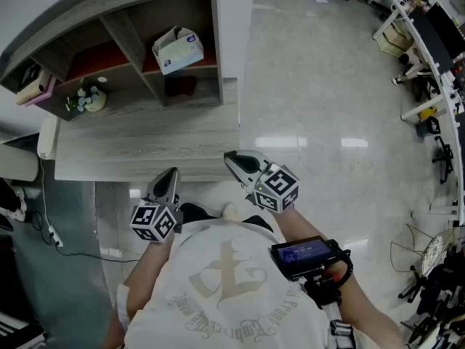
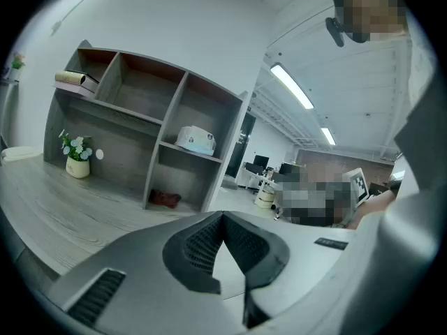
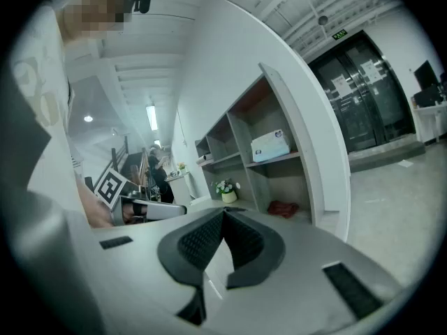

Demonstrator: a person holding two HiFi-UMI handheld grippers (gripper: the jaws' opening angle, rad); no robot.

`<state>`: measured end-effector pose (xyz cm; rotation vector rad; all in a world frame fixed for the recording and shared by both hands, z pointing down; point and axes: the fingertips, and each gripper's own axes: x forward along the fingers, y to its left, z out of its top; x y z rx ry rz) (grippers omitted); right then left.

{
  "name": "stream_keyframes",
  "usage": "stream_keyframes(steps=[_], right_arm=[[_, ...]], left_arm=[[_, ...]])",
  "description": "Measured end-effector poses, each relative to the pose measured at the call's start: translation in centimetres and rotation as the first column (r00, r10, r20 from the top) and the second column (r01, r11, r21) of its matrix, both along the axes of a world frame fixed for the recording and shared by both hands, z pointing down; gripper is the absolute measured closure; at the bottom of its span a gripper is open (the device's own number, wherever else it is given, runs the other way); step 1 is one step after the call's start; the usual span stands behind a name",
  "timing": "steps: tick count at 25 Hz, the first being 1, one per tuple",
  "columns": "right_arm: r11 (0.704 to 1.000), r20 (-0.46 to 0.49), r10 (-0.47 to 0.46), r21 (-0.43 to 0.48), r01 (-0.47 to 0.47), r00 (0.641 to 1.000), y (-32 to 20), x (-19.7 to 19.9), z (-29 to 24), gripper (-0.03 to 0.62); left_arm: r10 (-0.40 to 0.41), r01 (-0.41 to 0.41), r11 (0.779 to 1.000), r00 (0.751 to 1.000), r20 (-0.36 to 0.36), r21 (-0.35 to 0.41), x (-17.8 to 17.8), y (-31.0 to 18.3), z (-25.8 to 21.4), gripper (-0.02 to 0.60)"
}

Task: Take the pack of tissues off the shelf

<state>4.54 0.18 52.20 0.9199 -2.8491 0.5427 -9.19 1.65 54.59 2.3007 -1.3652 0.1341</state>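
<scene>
Holding both short of the shelf (image 1: 134, 49) — left gripper (image 1: 171, 174) and right gripper (image 1: 232, 158) each pressed together, empty, since nothing is within reach. The pack of tissues (image 1: 178, 49) sits in the shelf's upper right compartment, well apart from me — the reach, I judge, not yet begun.

Before me: grey wood-grain desk (image 1: 145, 151), open shelf unit (image 1: 128, 49) against white wall (image 2: 154, 12). To my right: glossy pale floor (image 1: 327, 86), white office furniture (image 1: 429, 42). Overhead: strip lights (image 2: 290, 86). Beyond: dark glass doors (image 3: 363, 89).
</scene>
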Motion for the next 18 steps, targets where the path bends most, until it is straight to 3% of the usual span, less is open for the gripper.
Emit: stream_keyframes(steps=[18], right_arm=[[1.0, 0.029, -0.006, 0.03, 0.005, 1.0, 0.7, -0.9, -1.5, 0.589]], left_arm=[[0.0, 0.0, 0.999, 1.0, 0.014, 0.035, -0.6, 1.9, -1.2, 0.569]])
